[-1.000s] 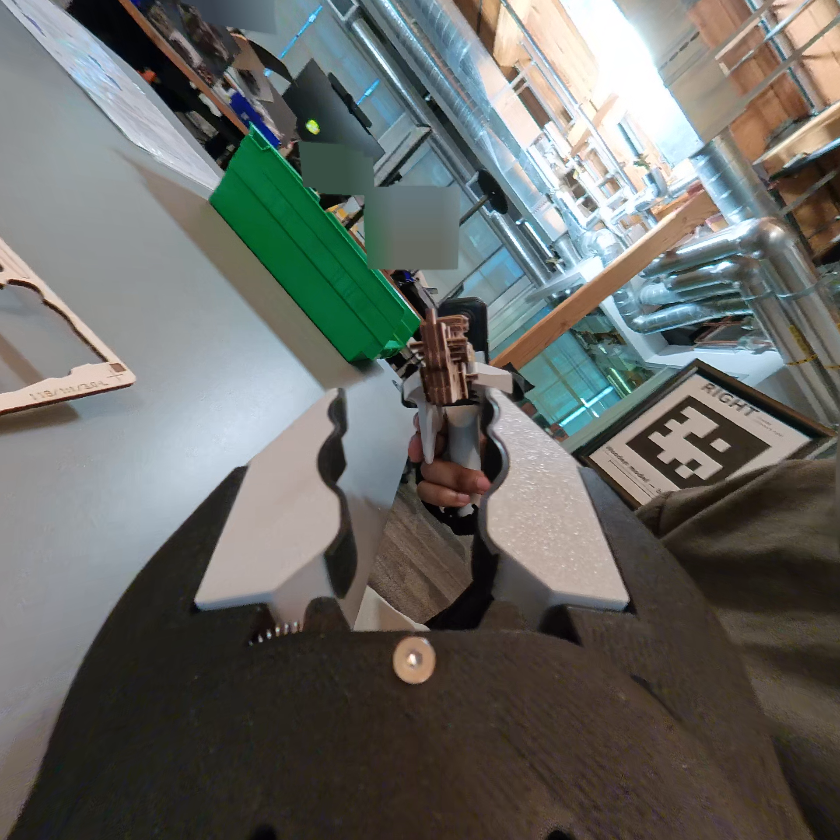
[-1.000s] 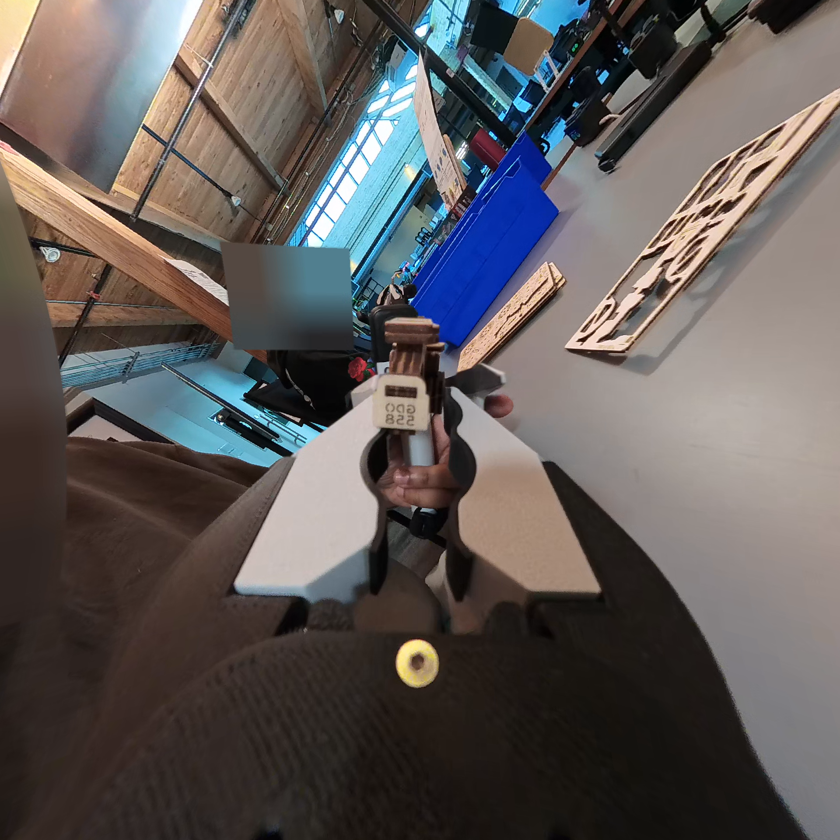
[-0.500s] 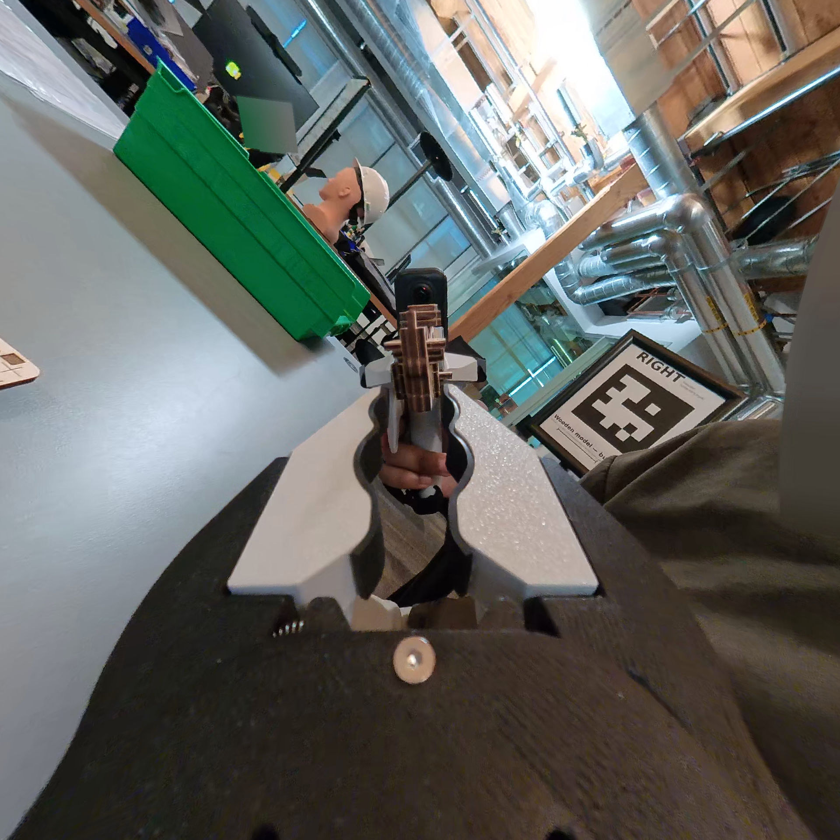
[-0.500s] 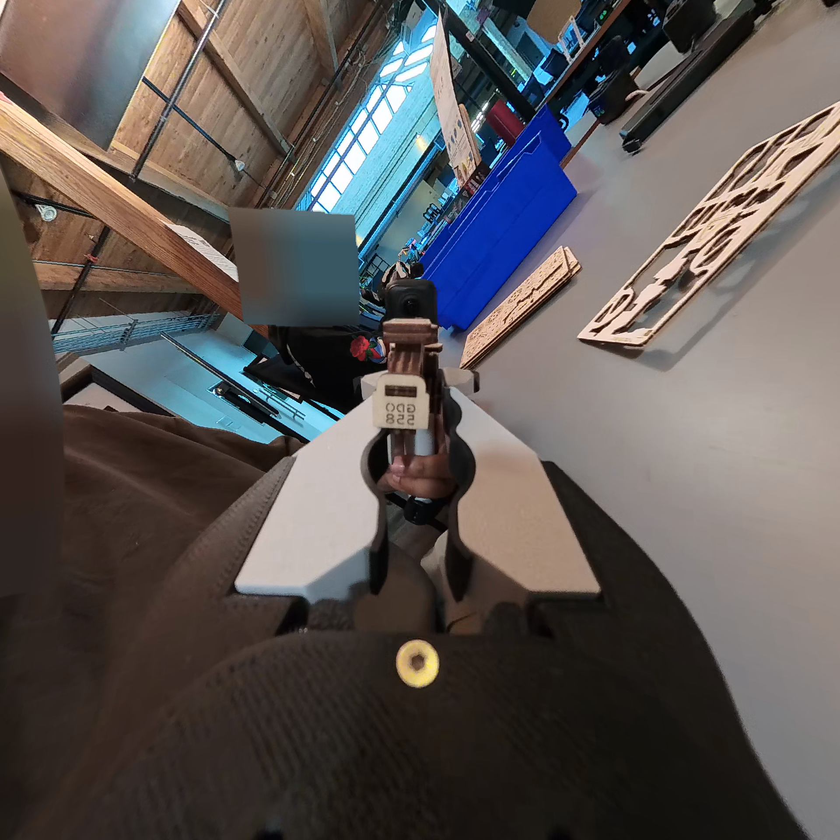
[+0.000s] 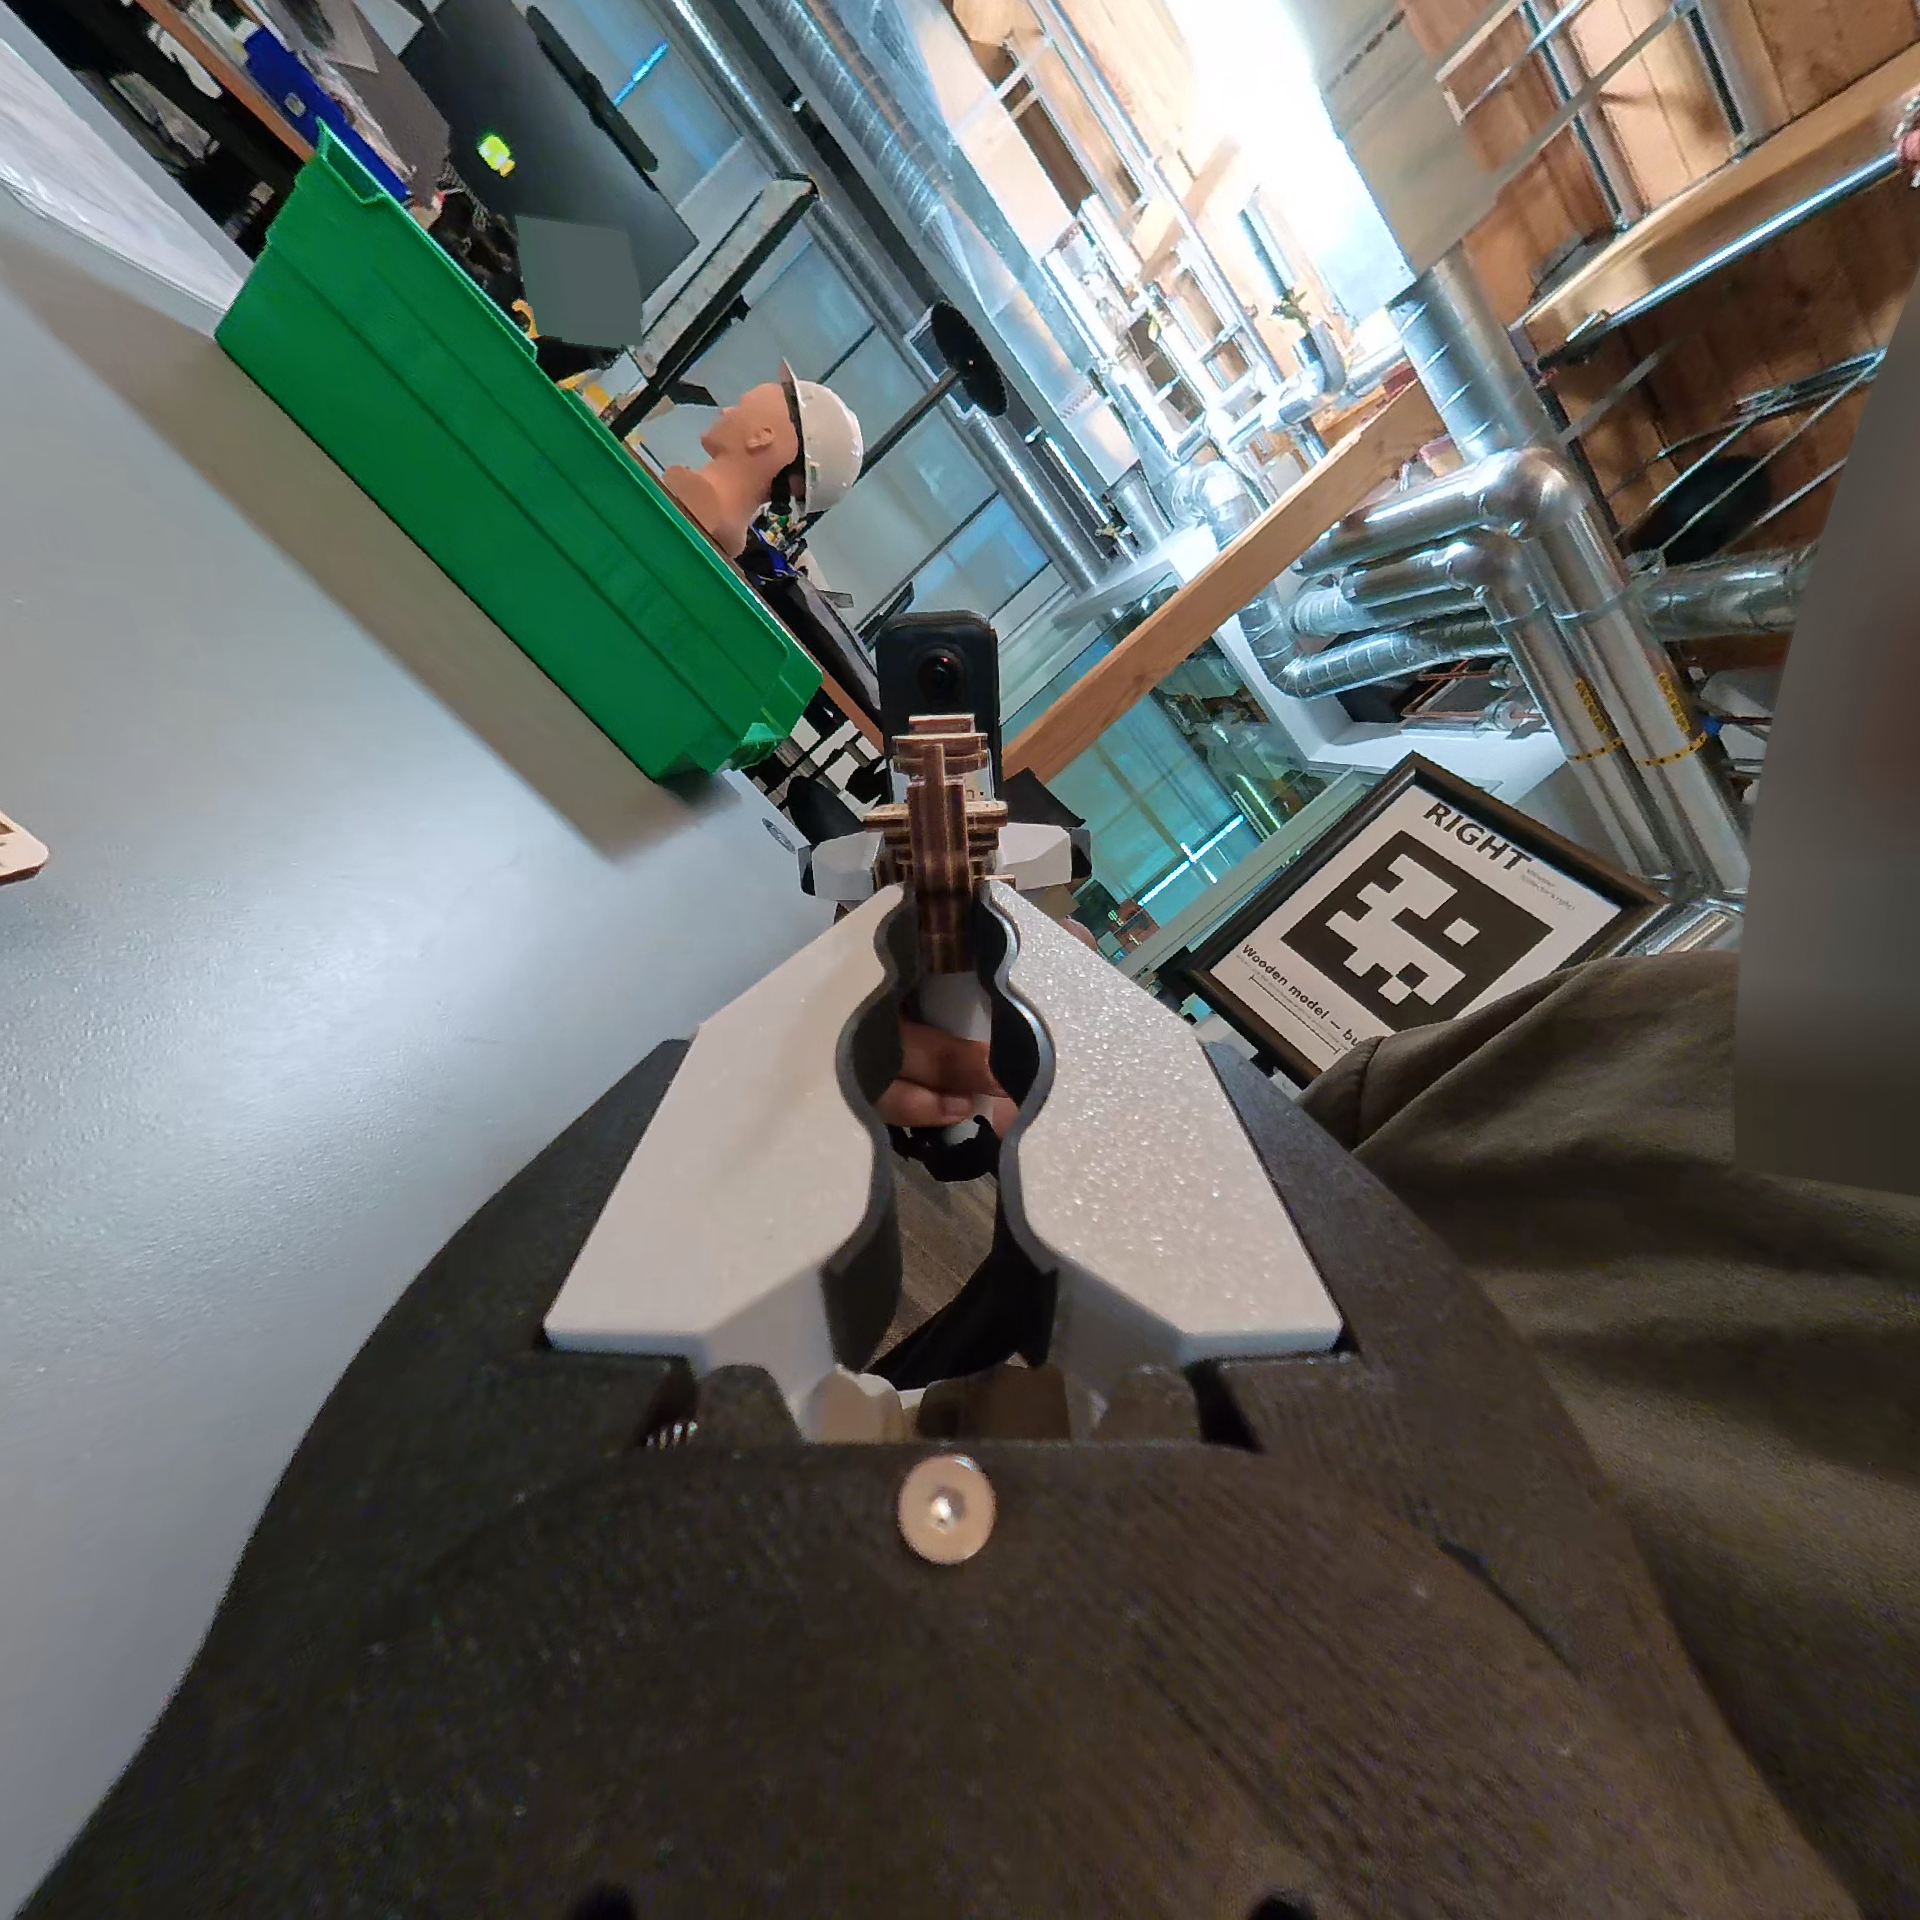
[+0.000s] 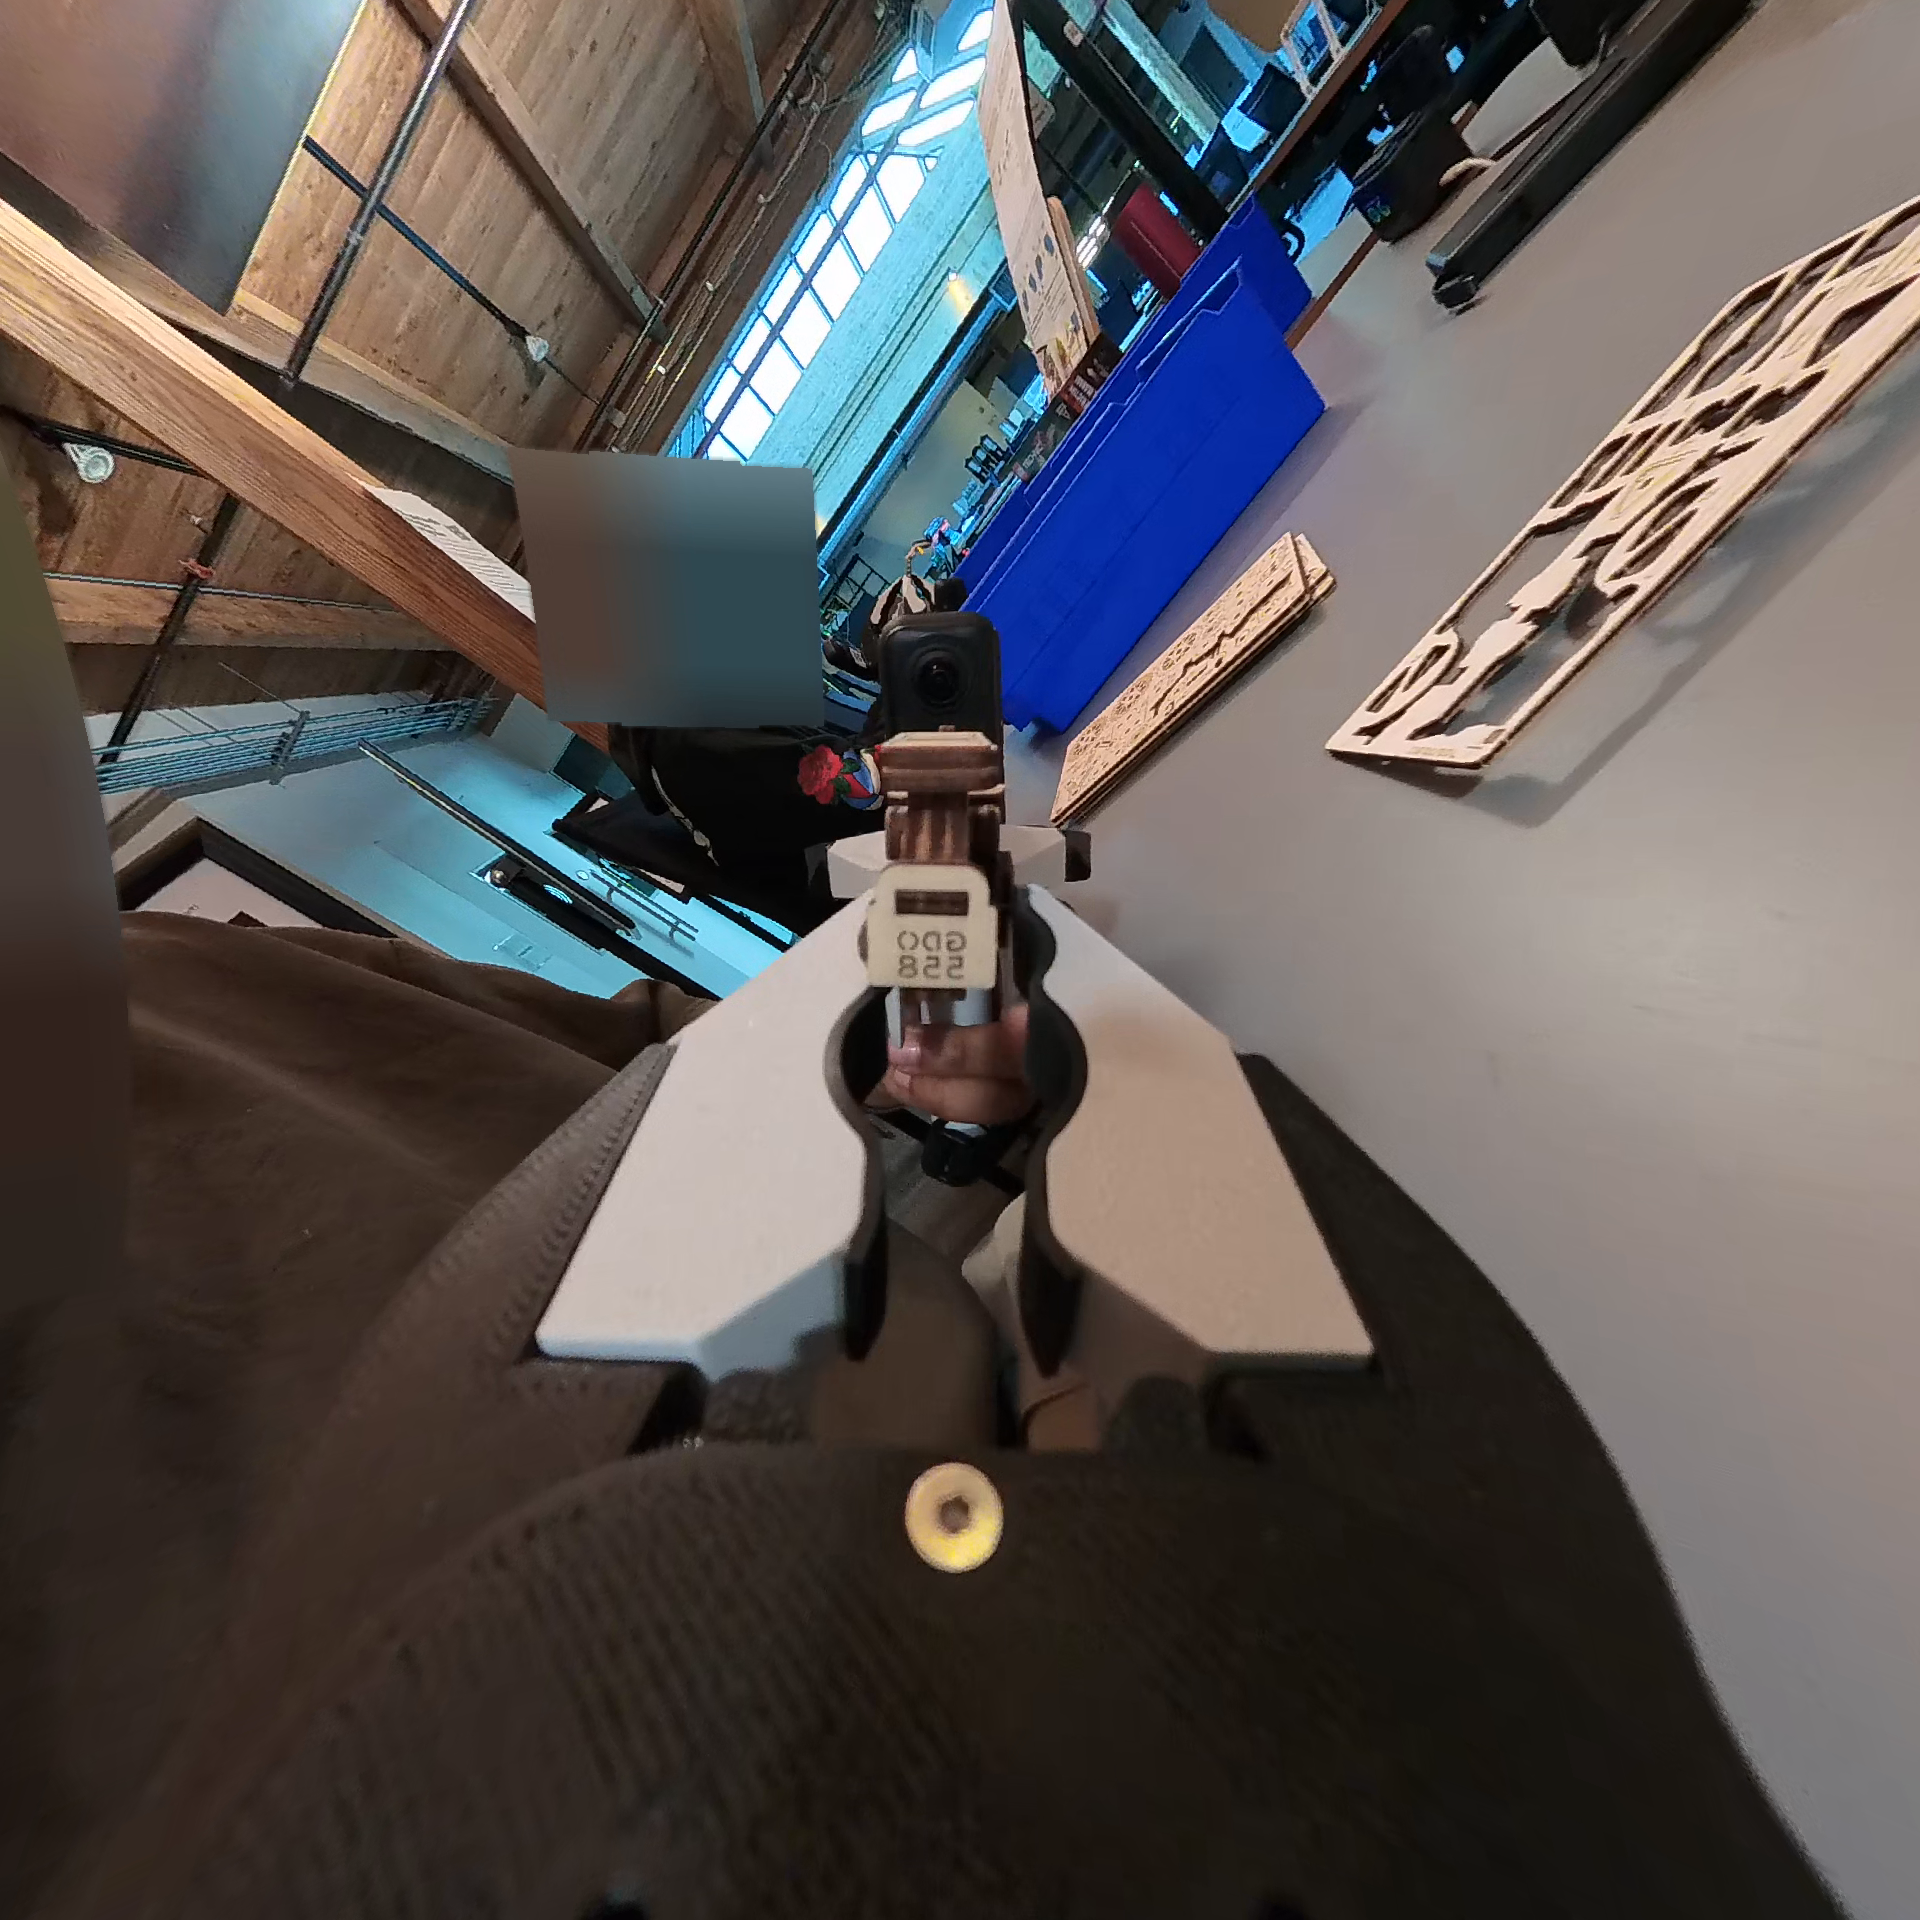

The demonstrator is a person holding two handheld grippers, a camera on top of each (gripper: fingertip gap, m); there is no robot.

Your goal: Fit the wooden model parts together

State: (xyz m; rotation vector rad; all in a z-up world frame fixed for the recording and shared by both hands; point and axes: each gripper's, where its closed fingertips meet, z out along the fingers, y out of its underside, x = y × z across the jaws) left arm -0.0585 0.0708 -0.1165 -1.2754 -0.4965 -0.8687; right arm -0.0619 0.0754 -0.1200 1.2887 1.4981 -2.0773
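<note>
With both my left gripper [image 5: 943, 914] and right gripper [image 6: 940, 935] clamped on the wooden model [image 5: 940, 831] between their tips, I press straight, evenly.

Bright daylight, blown-out ceiling glare, wide-angle edge distortion, soft shadows, blurred near edges.
</note>
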